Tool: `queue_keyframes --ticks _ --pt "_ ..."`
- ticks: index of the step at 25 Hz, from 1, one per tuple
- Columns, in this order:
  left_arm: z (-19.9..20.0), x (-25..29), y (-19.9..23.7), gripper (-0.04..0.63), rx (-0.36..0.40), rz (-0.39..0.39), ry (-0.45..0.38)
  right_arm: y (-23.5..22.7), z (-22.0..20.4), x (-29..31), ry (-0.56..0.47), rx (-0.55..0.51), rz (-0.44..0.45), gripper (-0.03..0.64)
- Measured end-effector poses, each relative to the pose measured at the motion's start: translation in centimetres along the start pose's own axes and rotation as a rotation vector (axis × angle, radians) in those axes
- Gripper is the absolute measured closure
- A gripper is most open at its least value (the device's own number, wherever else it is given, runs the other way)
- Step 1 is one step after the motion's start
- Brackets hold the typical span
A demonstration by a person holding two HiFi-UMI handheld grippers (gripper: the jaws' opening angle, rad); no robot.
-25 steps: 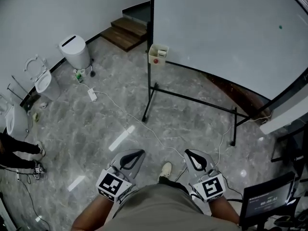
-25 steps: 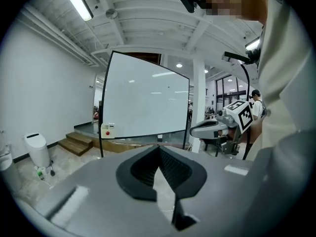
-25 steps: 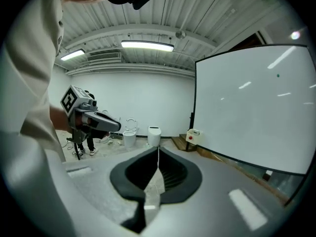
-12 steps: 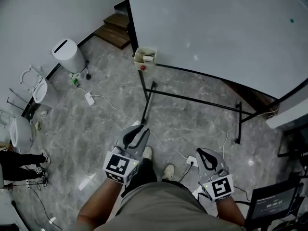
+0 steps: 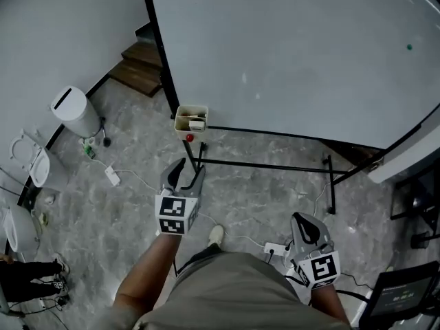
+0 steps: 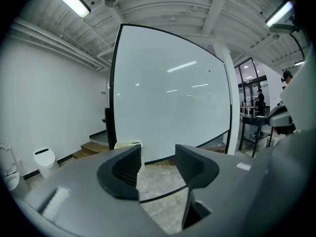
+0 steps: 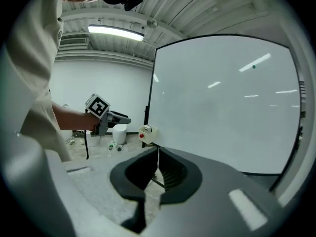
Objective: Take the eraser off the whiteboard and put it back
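The big whiteboard stands on a black frame. A cream box hangs on its left post, holding a whitish block that may be the eraser; a red knob sits under it. My left gripper is stretched out just short of the box, its jaws opening with nothing between them. In the left gripper view the box shows past the left gripper. My right gripper hangs low by my hip, shut and empty. The right gripper view shows the right gripper and the box.
A white bin, toilet bowls and a power strip with cables lie at the left. Wooden steps rise behind the board. The stand's foot and a dark screen are at the right. A green dot sits on the board.
The whiteboard and box have come closer as I walked up. My left gripper reached forward towards the box and its jaws opened. The right gripper stayed low and shut.
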State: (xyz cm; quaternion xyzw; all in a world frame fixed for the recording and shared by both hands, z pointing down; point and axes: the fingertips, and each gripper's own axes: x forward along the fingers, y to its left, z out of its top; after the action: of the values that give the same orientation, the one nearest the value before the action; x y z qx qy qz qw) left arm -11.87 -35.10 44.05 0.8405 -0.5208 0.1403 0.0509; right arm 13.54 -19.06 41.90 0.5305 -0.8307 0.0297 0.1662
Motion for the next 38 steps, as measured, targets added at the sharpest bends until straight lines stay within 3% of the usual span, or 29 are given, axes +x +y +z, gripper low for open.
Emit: queue_keyframes --ticks 8,18,23,27,38 --pt "-0.6 10.1 5.9 0.347 0.011 0.024 0.034 -1.6 0.3 4.2 0.043 0.034 -0.097 0.611" --pt "-3.2 17.7 8.1 0.279 0.033 0.062 0.087 -3.2 -0.3 6.2 0.105 0.065 -0.186 0.611" --pt "-4.0 19.5 8.0 0.281 0.023 0.067 0.099 -4.2 -0.3 7.0 0.132 0.061 -0.191 0.611" --pt "-3.9 19.7 8.0 0.321 0.024 0.071 0.084 -4.5 -0.2 7.3 0.141 0.059 -0.184 0.611" --pt "-1.9 18.7 8.1 0.316 0.040 0.084 0.031 -5.2 -0.8 7.1 0.133 0.068 -0.162 0.611"
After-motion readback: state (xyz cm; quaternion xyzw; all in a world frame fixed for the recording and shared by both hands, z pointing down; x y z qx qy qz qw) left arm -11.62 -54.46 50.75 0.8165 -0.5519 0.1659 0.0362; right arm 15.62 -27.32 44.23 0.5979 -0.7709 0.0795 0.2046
